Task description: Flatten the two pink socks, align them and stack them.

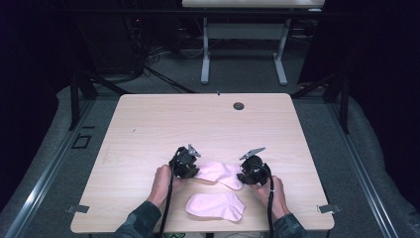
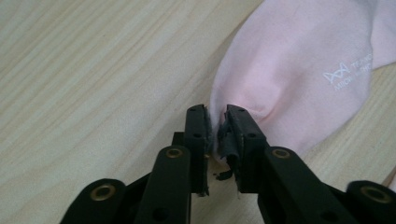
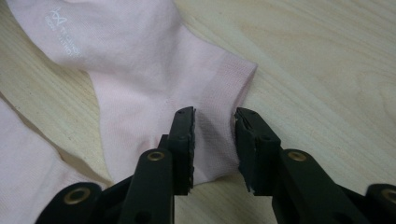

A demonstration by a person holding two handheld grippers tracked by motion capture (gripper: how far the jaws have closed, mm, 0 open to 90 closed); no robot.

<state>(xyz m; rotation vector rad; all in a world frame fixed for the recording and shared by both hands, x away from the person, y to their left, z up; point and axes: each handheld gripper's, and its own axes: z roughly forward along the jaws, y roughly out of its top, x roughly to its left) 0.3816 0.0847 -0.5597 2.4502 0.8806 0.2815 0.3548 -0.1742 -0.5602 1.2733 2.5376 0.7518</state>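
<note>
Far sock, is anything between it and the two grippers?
Nothing visible. The left gripper is pinched on the far sock at one end; the right gripper straddles its cuff at the other, fingers not yet pressing.

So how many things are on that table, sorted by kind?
Pink socks: 2, the far sock between the left gripper and right gripper, the near sock lying loose.
Handheld grippers: 2.
Total: 4.

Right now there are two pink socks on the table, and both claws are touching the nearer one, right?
Not quite. The high view shows both claws, left and right, at the farther sock. The nearer sock lies untouched on the table.
</note>
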